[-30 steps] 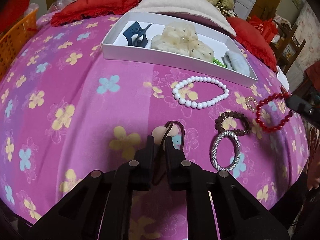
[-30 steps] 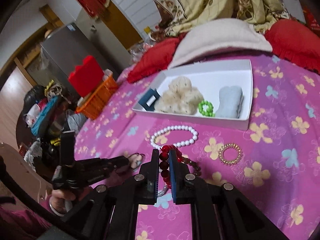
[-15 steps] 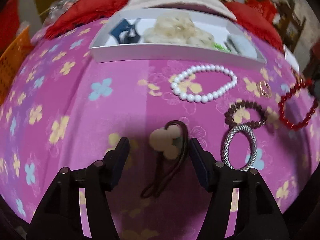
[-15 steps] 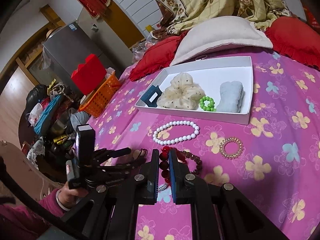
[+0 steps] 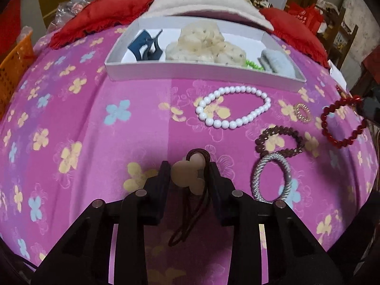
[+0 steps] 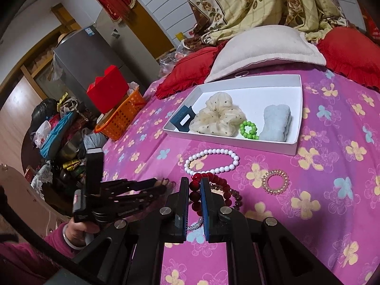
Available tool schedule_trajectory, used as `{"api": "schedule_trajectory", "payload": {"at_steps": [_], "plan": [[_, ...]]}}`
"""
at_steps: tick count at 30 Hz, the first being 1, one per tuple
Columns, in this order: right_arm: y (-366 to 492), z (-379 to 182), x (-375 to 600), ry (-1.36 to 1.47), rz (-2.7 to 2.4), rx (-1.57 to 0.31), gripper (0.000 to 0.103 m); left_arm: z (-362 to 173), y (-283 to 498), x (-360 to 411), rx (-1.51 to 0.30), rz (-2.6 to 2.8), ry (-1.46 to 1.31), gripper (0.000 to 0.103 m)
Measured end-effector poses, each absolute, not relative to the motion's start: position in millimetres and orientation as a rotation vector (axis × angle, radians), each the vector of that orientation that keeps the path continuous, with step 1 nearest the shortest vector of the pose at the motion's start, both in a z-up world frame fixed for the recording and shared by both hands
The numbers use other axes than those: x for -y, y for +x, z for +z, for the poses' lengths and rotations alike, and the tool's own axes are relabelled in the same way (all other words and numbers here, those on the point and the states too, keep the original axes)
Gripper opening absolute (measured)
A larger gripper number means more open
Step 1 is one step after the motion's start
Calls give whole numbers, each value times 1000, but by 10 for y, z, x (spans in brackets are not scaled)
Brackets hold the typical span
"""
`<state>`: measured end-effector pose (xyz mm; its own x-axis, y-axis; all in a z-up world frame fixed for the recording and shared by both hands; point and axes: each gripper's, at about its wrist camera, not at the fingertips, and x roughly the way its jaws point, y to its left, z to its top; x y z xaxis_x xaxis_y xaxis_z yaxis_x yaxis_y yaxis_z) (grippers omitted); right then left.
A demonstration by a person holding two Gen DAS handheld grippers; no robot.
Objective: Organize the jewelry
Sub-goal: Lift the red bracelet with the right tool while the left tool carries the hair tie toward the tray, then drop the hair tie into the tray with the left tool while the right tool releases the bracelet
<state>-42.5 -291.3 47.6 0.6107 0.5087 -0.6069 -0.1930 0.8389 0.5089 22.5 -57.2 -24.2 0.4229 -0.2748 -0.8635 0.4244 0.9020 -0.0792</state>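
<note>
A white tray (image 5: pixel 204 72) holds a blue claw clip (image 5: pixel 146 46), a cream scrunchie (image 5: pixel 204 45), green beads (image 6: pixel 249 130) and a pale blue clip (image 6: pixel 276 122). On the pink floral bedspread lie a white pearl bracelet (image 5: pixel 234 112), a gold coil ring (image 6: pixel 275 181), a brown bead bracelet (image 5: pixel 279 142) and a silver hair tie (image 5: pixel 270 178). My left gripper (image 5: pixel 190 173) has its jaws closed against a brown hair tie with a beige flower charm (image 5: pixel 188 175). My right gripper (image 6: pixel 194 187) is shut on a red bead bracelet (image 6: pixel 196 190), also seen in the left wrist view (image 5: pixel 342 123).
Red cushions (image 6: pixel 190 71) and a beige pillow (image 6: pixel 263 47) lie behind the tray. An orange basket (image 6: pixel 122 116) stands off the bed's left side among clutter. My left gripper also shows in the right wrist view (image 6: pixel 163 185), low at the left.
The left gripper opened half a second ago and has now closed in on the flower hair tie. The right gripper has kept its hold on the red bracelet and lifted it a little.
</note>
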Motion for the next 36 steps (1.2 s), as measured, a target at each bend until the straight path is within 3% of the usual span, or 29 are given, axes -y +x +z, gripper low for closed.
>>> {"api": "schedule_trajectory", "payload": {"at_steps": [8, 21, 36], "plan": [[-275, 639, 2941, 380, 403, -794, 9, 94, 280, 593, -980, -442, 147, 31], [483, 802, 3050, 321, 344, -790, 9, 450, 1049, 859, -884, -370, 168, 31], [1449, 604, 3501, 293, 172, -821, 9, 296, 2153, 1237, -902, -302, 199, 31]]}}
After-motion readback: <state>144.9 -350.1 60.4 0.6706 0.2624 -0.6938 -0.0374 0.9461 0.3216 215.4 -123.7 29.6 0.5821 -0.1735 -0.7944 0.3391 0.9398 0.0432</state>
